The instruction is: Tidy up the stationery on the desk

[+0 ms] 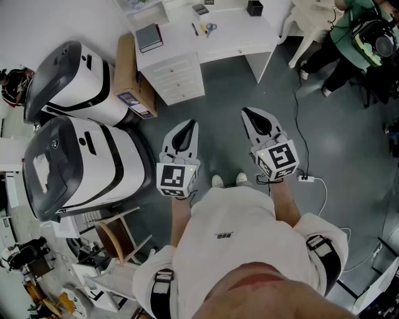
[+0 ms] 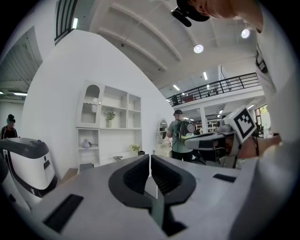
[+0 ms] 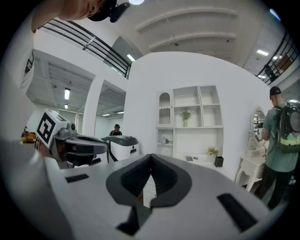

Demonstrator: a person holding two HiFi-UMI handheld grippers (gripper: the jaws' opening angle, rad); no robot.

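Observation:
A white desk (image 1: pixel 234 37) stands far ahead across the grey floor. On it lie a dark notebook (image 1: pixel 149 37), a pen (image 1: pixel 194 28) and blue-handled scissors (image 1: pixel 211 27). A black pen holder (image 1: pixel 254 7) stands at its back edge. My left gripper (image 1: pixel 186 124) and right gripper (image 1: pixel 249 113) are held side by side at waist height, well short of the desk. Both are shut with nothing between the jaws. The left gripper view shows its shut fingertips (image 2: pixel 149 159) and the right gripper (image 2: pixel 220 136) beside them. In the right gripper view the pen holder (image 3: pixel 219 161) is small and distant.
Two large white-and-black machines (image 1: pixel 81 81) (image 1: pixel 81 162) stand at the left. A cardboard box (image 1: pixel 134 75) leans beside the drawer unit (image 1: pixel 177 75). A person in green (image 1: pixel 355 37) is near a white chair (image 1: pixel 312 19). A power strip (image 1: pixel 308 179) and its cable lie on the floor at right.

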